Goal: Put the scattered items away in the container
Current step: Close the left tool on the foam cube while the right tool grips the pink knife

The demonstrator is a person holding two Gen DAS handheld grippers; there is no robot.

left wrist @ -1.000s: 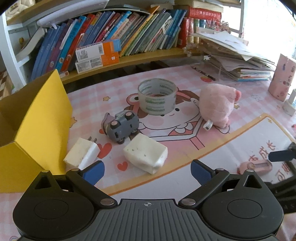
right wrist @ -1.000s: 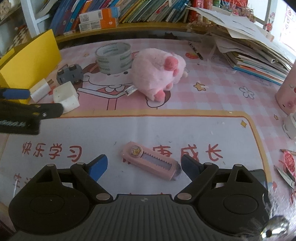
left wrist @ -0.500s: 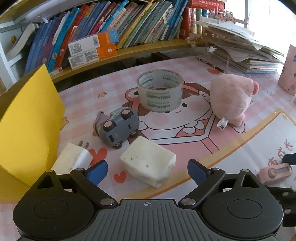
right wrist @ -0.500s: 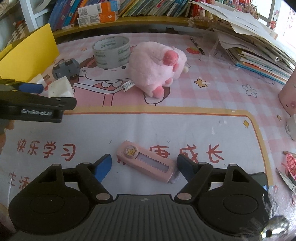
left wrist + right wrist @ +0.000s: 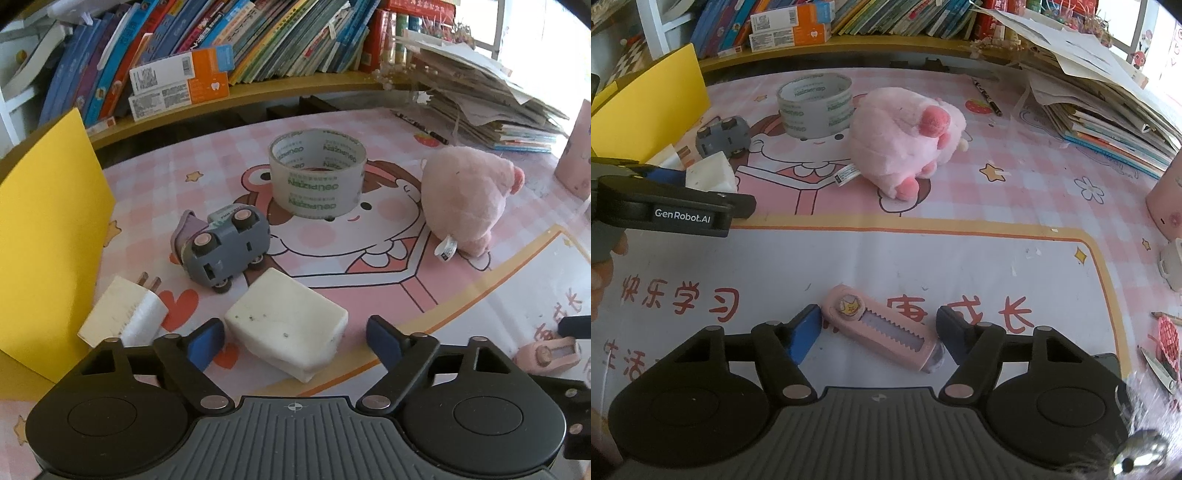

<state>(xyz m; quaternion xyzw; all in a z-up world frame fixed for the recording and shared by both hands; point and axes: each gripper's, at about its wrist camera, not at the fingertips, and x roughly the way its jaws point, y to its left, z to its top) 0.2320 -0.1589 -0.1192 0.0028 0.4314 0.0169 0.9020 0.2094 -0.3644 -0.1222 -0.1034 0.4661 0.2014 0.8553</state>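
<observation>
Status: no item seen in yellow cardboard box [image 5: 48, 236] at counter's left edge; interior hidden from me, contents unconfirmed.

Left gripper [image 5: 295, 341]: released, jaws straddling white rectangular foam block [image 5: 286, 326], not clamped.

Right gripper [image 5: 879, 328]: released, jaws flanking pink plastic utility knife [image 5: 882, 328] near front edge; left pad touching or just beside knife end.

Remaining on counter: white plug adapter [image 5: 122, 314] just beside box, grey toy car [image 5: 221, 253], clear tape roll [image 5: 317, 171], pink plush pig [image 5: 469, 199]. My judgement: task at start; all six items outstanding.
</observation>
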